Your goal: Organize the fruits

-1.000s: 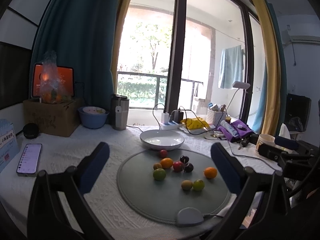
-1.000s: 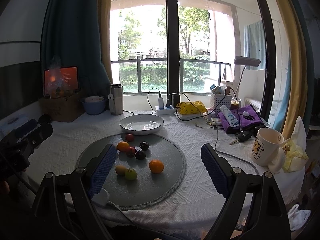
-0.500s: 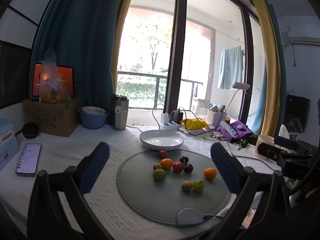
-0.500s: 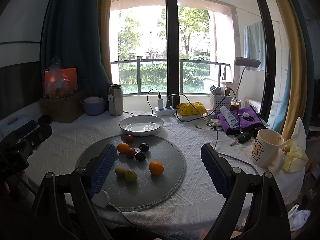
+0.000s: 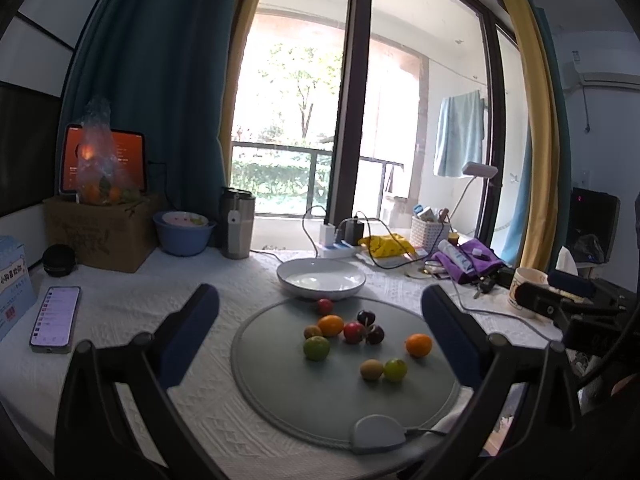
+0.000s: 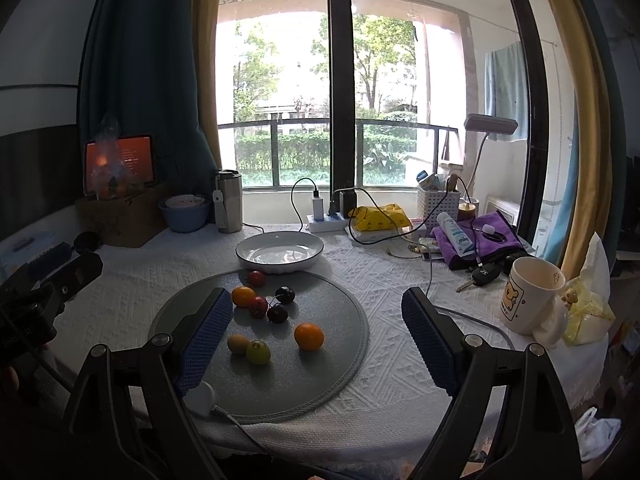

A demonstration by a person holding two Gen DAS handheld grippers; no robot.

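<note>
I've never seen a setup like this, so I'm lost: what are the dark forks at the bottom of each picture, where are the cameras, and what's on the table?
No robot here: a person holds a two-finger tool in each hand, with a fisheye camera looking along its fingers. The forks are the left gripper and right gripper, jaws open and holding nothing. On the white tablecloth lies a round grey mat with small loose fruits, such as an orange and a green fruit. Behind it sits an empty white plate. A phone lies left, a mug right.
</note>
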